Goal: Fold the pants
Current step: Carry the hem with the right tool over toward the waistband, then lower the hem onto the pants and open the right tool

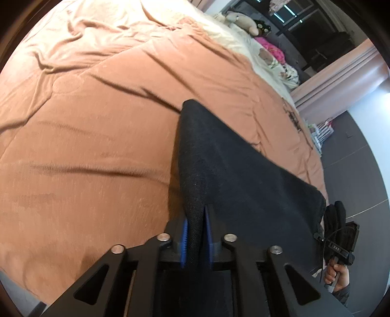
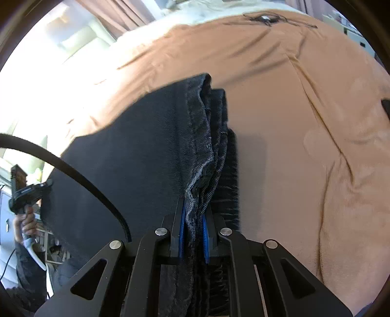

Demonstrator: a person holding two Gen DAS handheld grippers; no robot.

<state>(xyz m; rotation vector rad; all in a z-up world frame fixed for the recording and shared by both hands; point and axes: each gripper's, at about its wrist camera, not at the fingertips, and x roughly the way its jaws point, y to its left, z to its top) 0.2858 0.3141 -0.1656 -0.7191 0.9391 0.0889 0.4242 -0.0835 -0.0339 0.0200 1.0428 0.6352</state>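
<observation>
Dark denim pants (image 1: 238, 165) hang stretched in the air above an orange bedspread (image 1: 85, 136). My left gripper (image 1: 196, 219) is shut on one folded edge of the pants. My right gripper (image 2: 193, 219) is shut on the other end, pinching several layers with a frayed hem (image 2: 207, 146). The pants span between both grippers. The right gripper also shows at the right edge of the left wrist view (image 1: 341, 243), and the left gripper at the left edge of the right wrist view (image 2: 26, 192).
The bed (image 2: 304, 122) fills both views. Pillows and stuffed toys (image 1: 246, 22) lie at its head. A pink curtain (image 1: 341, 80) and grey floor (image 1: 353, 165) are to the right. A black cable (image 2: 73, 170) arcs across the right wrist view.
</observation>
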